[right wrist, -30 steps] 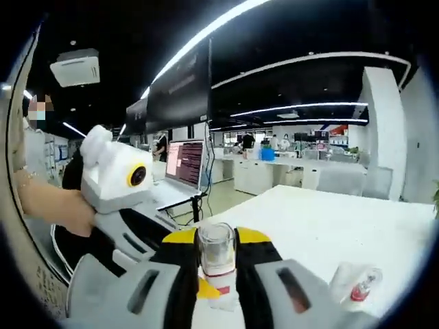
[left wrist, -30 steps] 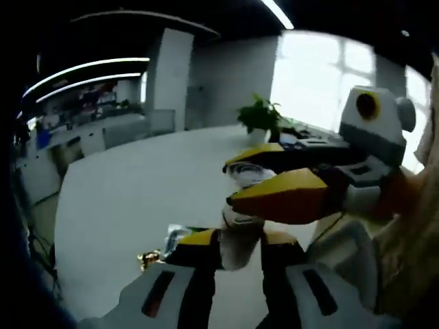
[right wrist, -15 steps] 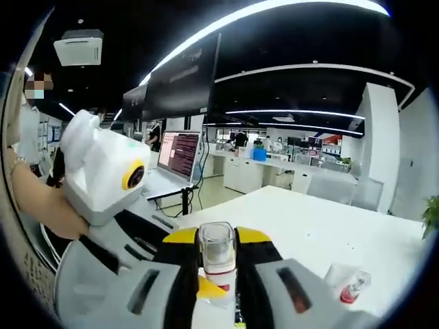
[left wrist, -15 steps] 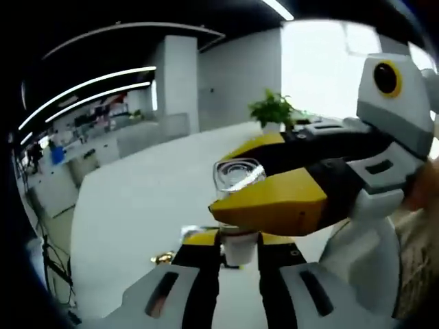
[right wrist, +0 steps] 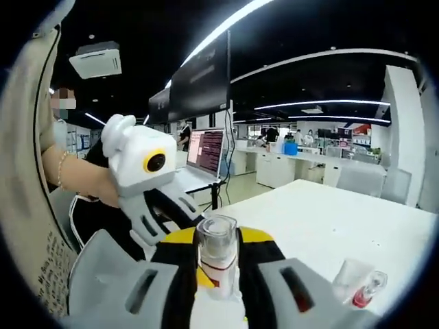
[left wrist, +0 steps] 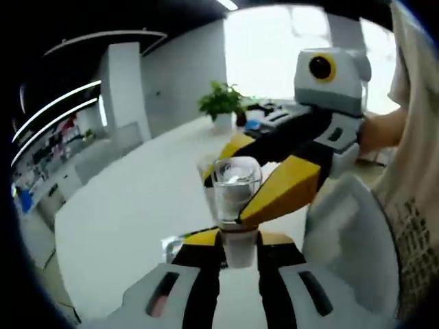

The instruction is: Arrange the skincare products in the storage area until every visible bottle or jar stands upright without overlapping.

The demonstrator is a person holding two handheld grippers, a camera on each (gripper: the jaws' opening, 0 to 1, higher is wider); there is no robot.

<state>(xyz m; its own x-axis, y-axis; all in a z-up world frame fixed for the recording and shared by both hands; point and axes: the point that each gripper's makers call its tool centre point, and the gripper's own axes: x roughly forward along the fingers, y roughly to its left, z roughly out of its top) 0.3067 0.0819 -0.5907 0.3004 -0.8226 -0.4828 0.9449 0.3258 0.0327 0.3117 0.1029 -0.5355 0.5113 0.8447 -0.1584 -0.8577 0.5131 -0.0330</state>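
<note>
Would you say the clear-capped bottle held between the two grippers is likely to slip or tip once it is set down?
The bottle is tall and narrow, so it probably tips easily. Its glossy clear cap looks smooth, so the right gripper might slip on it. The left gripper holds its lower body.

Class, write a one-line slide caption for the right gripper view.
Right gripper holds a clear-capped bottle upright over the white table, left gripper alongside, a small red-capped bottle lying nearby.

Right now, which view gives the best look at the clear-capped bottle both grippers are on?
The left gripper view: the bottle shows its clear cap whole, its white body between the left gripper jaws, the right gripper clamping the cap. The right gripper view shows the cap too, but its own jaws hide the body.
</note>
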